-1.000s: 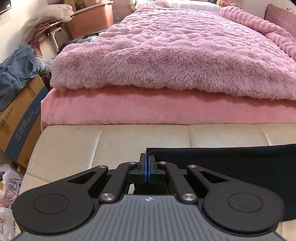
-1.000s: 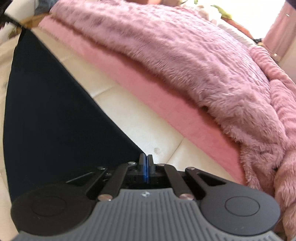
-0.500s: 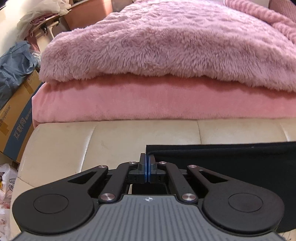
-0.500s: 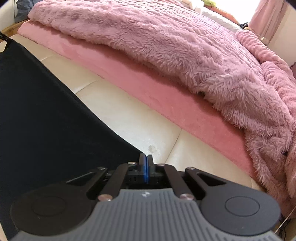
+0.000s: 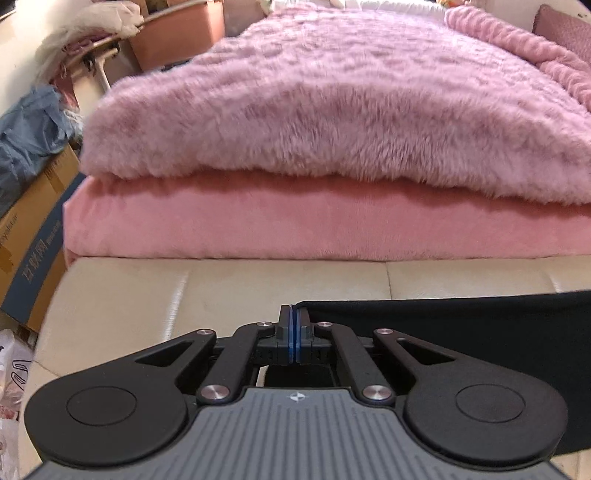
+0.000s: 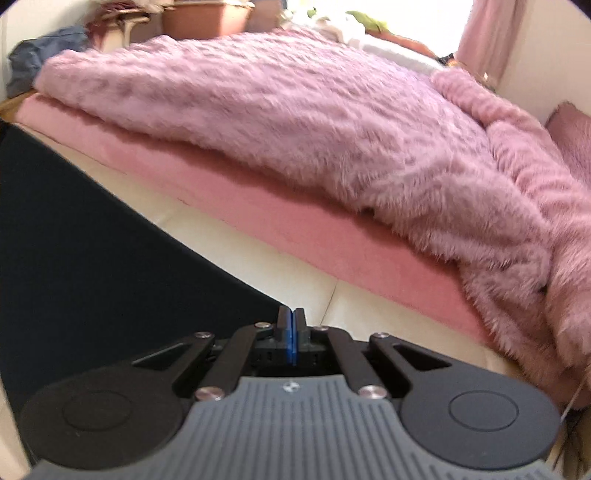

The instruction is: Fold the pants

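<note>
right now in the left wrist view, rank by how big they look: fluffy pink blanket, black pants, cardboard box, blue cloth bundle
1. fluffy pink blanket, by far
2. black pants, though close to the camera and partly hidden by the left gripper
3. cardboard box and blue cloth bundle look alike; unranked

Cream padded bench [image 5: 229, 295] carries black pants [image 5: 461, 328]; pink mattress [image 5: 295, 221] directly beyond under fluffy blanket [image 5: 332, 110].

Daylight came in from the window [image 6: 424, 22] behind the fluffy pink blanket [image 6: 314, 122]; that corner was blown out white in the right wrist view. Both views were soft with motion blur, worst on the blanket's fur. Fisheye bent the edges, dark vignette in the right view's corners. The black pants [image 6: 74, 240] showed no detail.
</note>
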Available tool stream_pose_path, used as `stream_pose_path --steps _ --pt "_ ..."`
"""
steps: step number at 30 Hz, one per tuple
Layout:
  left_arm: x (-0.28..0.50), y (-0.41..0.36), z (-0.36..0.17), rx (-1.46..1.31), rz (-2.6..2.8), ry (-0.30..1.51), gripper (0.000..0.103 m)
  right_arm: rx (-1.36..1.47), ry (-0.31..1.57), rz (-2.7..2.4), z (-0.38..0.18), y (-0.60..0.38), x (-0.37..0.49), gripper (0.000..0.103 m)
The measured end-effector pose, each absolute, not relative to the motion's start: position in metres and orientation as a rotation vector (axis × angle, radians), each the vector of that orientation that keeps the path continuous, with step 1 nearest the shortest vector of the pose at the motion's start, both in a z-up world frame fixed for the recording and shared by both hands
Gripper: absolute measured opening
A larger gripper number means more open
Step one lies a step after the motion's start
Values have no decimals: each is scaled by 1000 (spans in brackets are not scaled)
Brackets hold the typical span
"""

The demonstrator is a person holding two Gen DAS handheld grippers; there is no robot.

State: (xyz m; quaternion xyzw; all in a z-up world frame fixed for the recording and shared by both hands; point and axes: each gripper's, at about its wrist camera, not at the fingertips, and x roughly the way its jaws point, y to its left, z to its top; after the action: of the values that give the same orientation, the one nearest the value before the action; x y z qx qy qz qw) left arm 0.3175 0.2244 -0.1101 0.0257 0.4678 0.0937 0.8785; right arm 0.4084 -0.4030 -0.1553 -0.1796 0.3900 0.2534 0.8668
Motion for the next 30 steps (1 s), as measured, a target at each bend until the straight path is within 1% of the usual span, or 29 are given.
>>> stream_pose_path --steps 4,7,11,12,13,14,15,16,17,18,20,21,22,24,26,27,28,30 --pt "324 223 -122 62 202 969 0 -365 847 502 -177 -398 415 0" --pt "326 224 -125 59 201 958 1 -353 849 483 -184 -399 413 0" --pt "332 222 -137 90 201 993 1 -351 847 462 -191 -395 411 0" --pt "333 223 -139 81 202 1003 6 -346 838 455 -191 -394 410 0" --pt "333 225 -139 76 217 1001 15 -342 832 443 -191 -392 409 0" --pt "331 227 -138 64 227 989 16 -328 834 427 -190 -392 408 2" --pt "327 232 -133 32 237 965 19 -314 829 412 -188 -391 407 6" --pt "322 237 -128 -4 242 942 22 -300 816 398 -185 -390 403 19" --pt "315 243 -122 -47 251 918 25 -288 802 384 -180 -389 399 25" --pt "307 249 -115 -100 266 894 30 -277 790 371 -177 -388 393 27" --pt "286 263 -105 -234 287 849 33 -237 786 353 -169 -384 379 27" --pt "274 270 -103 -306 295 830 38 -215 787 348 -166 -381 372 27" --pt "264 274 -102 -370 306 819 45 -186 788 342 -163 -378 363 27" --pt "236 284 -108 -541 322 793 52 -114 798 336 -160 -372 344 27" --pt "213 288 -119 -704 318 775 52 -60 801 331 -161 -364 326 28" --pt "204 288 -126 -772 311 772 54 -40 805 327 -161 -361 318 28" --pt "197 286 -133 -819 307 770 56 -22 813 324 -163 -356 309 28" --pt "191 278 -146 -845 314 780 57 -6 819 321 -167 -349 295 29"
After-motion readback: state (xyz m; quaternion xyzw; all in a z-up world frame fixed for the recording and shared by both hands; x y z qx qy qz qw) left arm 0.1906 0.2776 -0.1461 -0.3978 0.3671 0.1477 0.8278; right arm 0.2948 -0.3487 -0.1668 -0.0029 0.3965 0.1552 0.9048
